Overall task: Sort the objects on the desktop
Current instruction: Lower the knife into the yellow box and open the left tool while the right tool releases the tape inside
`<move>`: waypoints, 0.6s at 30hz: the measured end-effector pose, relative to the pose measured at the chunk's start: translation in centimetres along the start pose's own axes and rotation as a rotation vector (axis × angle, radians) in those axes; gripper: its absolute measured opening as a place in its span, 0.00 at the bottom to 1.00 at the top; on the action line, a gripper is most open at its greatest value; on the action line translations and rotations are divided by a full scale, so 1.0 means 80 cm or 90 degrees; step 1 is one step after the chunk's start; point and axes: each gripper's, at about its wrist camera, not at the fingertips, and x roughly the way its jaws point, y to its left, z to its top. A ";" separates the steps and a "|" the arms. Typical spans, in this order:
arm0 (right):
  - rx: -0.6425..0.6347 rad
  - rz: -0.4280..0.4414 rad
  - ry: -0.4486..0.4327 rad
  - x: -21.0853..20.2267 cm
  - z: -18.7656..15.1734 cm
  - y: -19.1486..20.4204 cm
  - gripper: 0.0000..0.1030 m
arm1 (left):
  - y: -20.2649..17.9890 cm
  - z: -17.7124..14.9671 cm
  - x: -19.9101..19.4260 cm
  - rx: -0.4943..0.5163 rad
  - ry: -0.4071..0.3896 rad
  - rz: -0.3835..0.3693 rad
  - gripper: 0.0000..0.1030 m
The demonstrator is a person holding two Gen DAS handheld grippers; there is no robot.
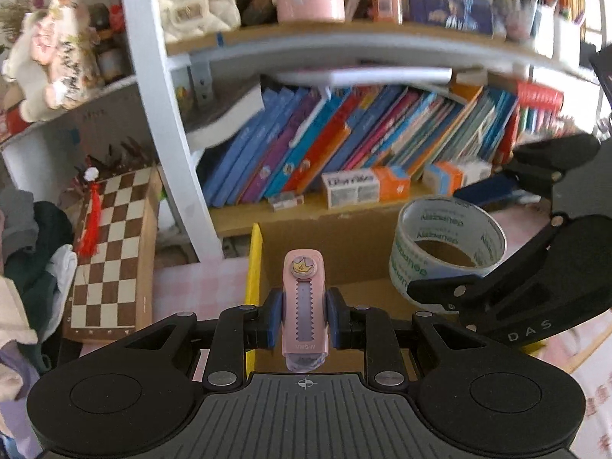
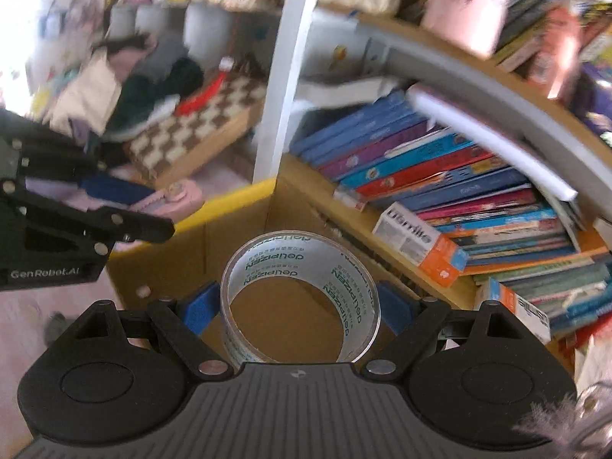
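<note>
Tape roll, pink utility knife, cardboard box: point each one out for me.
Tape roll (image 2: 300,294), right wrist view, on its printed inner wall.
Pink utility knife (image 1: 304,306), left wrist view, on its toothed slider track.
Cardboard box (image 2: 237,229), right wrist view, on its inner wall.

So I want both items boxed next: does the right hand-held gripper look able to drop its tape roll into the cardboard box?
Probably yes: the right hand-held gripper holds the clear printed tape roll directly above the open brown cardboard box, with nothing between them.
</note>
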 end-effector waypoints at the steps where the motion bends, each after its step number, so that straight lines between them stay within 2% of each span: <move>1: -0.010 0.005 0.006 0.007 0.000 -0.001 0.84 | 0.000 0.002 0.008 0.005 0.007 0.003 0.22; 11: -0.107 0.050 0.066 0.080 -0.001 -0.010 0.84 | -0.005 0.013 0.071 0.046 0.077 -0.007 0.23; 18: -0.137 0.069 0.130 0.125 -0.014 -0.012 0.84 | -0.017 0.007 0.105 0.075 0.129 -0.011 0.23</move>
